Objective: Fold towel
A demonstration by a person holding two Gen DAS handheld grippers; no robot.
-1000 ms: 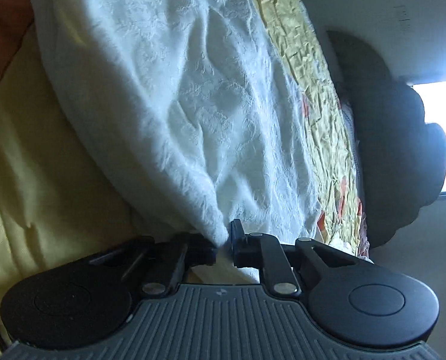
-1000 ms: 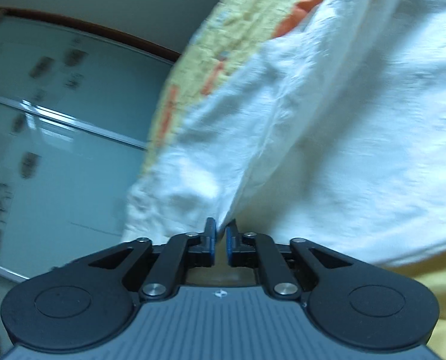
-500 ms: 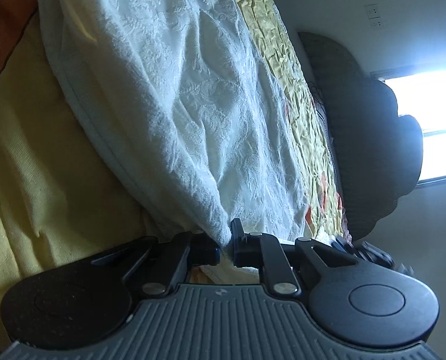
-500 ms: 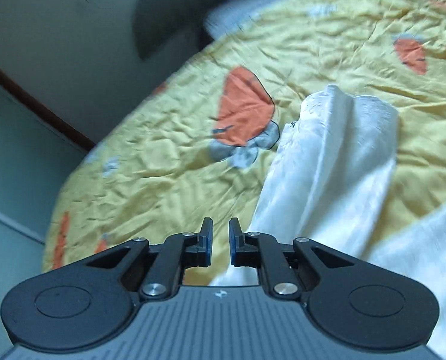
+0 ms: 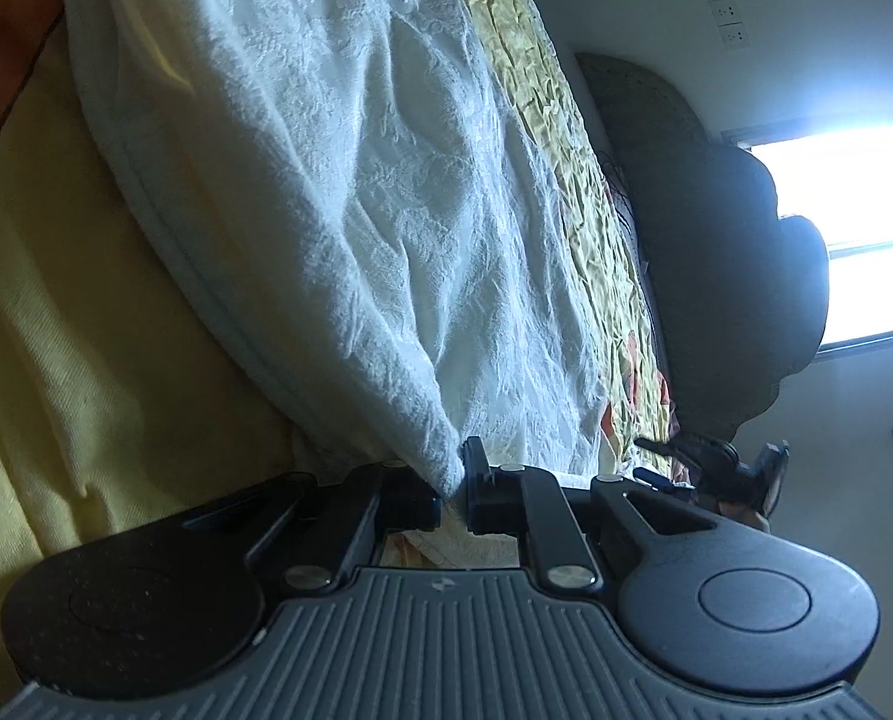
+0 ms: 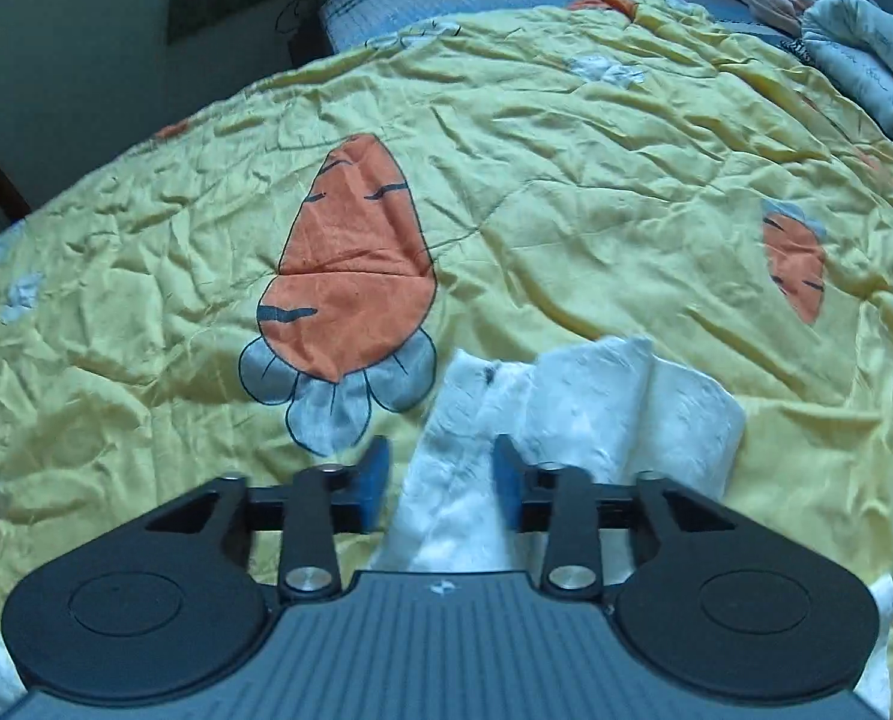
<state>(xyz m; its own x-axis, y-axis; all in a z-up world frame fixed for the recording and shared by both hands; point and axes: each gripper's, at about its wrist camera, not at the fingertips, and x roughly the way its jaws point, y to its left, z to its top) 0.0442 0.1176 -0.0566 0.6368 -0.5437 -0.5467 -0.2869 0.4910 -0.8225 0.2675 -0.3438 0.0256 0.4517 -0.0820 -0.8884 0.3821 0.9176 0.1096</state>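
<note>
**One corner pinched, one let go**

Two grippers work a white towel [image 5: 350, 198] on a bed with a yellow bedspread [image 6: 566, 192] printed with orange carrots. The left gripper [image 5: 454, 489] has its jaws clenched on a corner of the towel; from that pinched corner the cloth stretches away, taut and creased, over the bedspread. Beyond the towel's far edge, a dark headboard [image 5: 716, 228] rises against the wall, with a bright window [image 5: 854, 228] behind it.

The right gripper [image 6: 440, 480] points down at the bedspread, and its jaws have just been opening. They now stand apart, with a bunched fold of the towel [image 6: 572, 414] lying loose between the blue pads [image 6: 371, 483], which do not press on it. This end of the towel rests crumpled on the bedspread just beside the large carrot print [image 6: 350, 270]. Well apart from the towel, at the far corner of the bedspread, lies a pale folded cloth [image 6: 866, 78].
</note>
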